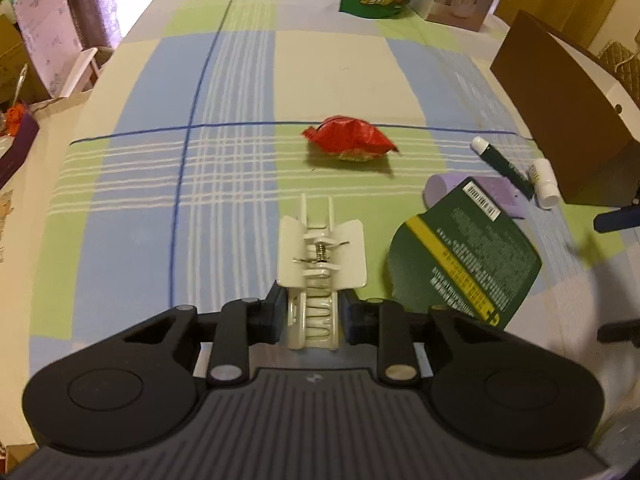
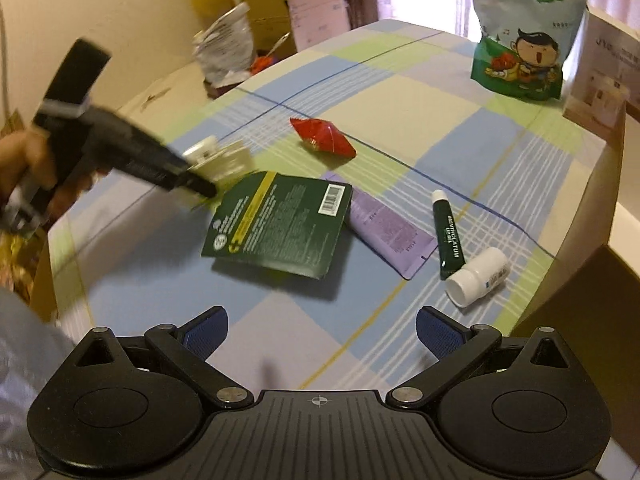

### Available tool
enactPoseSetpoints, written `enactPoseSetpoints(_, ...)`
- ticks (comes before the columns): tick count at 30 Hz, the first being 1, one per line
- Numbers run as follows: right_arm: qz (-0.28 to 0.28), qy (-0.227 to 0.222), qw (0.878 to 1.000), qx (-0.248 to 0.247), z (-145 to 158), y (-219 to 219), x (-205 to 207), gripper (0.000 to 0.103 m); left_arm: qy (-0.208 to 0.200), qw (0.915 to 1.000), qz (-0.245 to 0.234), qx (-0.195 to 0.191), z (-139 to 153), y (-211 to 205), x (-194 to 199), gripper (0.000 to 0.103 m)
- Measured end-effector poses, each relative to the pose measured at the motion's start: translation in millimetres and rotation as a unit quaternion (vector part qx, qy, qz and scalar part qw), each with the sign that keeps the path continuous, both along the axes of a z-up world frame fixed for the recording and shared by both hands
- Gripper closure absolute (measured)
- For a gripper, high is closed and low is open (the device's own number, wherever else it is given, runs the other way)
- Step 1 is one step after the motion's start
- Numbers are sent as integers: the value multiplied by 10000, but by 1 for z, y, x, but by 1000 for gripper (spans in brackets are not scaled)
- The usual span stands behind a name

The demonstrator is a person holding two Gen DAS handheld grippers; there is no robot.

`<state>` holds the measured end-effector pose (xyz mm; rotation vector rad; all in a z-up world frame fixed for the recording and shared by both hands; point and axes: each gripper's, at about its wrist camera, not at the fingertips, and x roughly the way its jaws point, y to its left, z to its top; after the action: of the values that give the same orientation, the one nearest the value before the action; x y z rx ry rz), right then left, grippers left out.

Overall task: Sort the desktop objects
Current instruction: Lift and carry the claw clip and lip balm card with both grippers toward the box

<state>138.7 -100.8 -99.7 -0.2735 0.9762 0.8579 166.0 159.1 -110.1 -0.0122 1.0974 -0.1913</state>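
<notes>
My left gripper [image 1: 312,312] is shut on a cream hair claw clip [image 1: 320,256], whose wings stick out ahead of the fingers; from the right wrist view the left gripper [image 2: 200,184] holds the clip [image 2: 218,158] just left of a dark green sachet [image 2: 280,224]. My right gripper [image 2: 322,336] hangs open above the tablecloth, nothing between its blue pads [image 2: 434,336]. A red wrapper [image 1: 350,140] lies mid-table. A purple sachet [image 2: 390,232], a green lip-gel tube [image 2: 450,236] and a small white bottle [image 2: 478,276] lie to the right.
A checked tablecloth [image 1: 160,200] covers the table. A green snack bag [image 2: 524,32] and a white box [image 2: 600,80] stand at the far edge. A brown box [image 1: 560,120] sits at the right. Clutter and cartons crowd the floor beyond the left edge.
</notes>
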Motion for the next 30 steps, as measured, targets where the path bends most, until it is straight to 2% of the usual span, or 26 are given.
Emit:
enactPoseSetpoints(7,-313,8,9995,-19,-3,15,2,0,244,9992,304,41,3,25,-42,80)
enactPoseSetpoints(9,-422,93,9991,50,-5,21,8,0,242,9989,395,1,4,29,-49,71)
enactPoseSetpoints(10,-499,185,9985,126,-5,24,12,0,206,9988,450,5,4,29,-49,55)
enactPoseSetpoints(11,-622,296,9973,259,-6,23,15,0,166,9986,505,11,3,30,-49,51)
enactPoseSetpoints(13,-951,564,9921,595,-7,17,23,0,81,9985,545,13,2,29,-46,53)
enactPoseSetpoints(16,-1328,846,9832,926,-11,9,34,0,-53,9984,558,-2,2,31,-43,67)
enactPoseSetpoints(19,-1384,964,9800,1060,-16,15,42,0,-61,9985,549,-28,2,34,-44,67)
enactPoseSetpoints(22,-1676,1440,9667,1292,-32,15,53,0,-52,9986,521,-7,2,35,-44,67)
enactPoseSetpoints(24,-1684,1506,9637,1425,-37,12,55,19,-28,9986,521,5,3,37,-43,67)
enactPoseSetpoints(25,-1677,1527,9625,1489,-39,10,56,44,-16,9987,518,18,3,37,-42,67)
enactPoseSetpoints(26,-1655,1552,9620,1519,-40,9,57,52,-8,9987,516,29,3,38,-42,67)
enactPoseSetpoints(27,-1592,1609,9615,1556,-40,7,57,59,-3,9986,520,36,3,38,-42,67)
enactPoseSetpoints(28,-1520,1674,9609,1596,-41,5,57,60,-6,9986,526,32,3,39,-43,67)
enactPoseSetpoints(30,-1287,1457,9694,1496,-36,5,51,61,-6,9985,541,26,3,40,-43,67)
